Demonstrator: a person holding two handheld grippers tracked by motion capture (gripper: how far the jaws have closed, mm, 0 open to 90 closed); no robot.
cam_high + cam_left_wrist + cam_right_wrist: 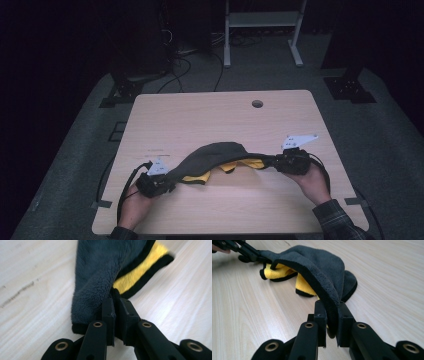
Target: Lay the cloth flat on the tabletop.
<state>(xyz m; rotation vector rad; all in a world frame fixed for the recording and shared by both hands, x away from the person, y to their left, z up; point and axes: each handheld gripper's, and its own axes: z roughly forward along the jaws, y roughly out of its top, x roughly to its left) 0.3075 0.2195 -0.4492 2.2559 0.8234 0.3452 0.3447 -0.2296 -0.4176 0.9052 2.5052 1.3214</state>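
A dark grey fleece cloth (pixel 215 154) with a yellow underside and black trim lies bunched across the near half of the wooden table (pixel 200 112). At its left end my left gripper (pixel 170 182) is shut on a corner; in the left gripper view the jaws (pixel 115 302) pinch the black-trimmed edge of the cloth (pixel 100 270). My right gripper (pixel 276 162) is shut on the right end. In the right gripper view its jaws (pixel 330 308) clamp a fold of the cloth (pixel 322 265), and the left gripper (pixel 249 252) holds the far end.
A round cable hole (pixel 257 103) sits near the table's far edge. Behind the table stand a white frame (pixel 262 30), two black stand bases (pixel 125 90) (pixel 350 85) and loose cables on the floor. Bare wood surrounds the cloth.
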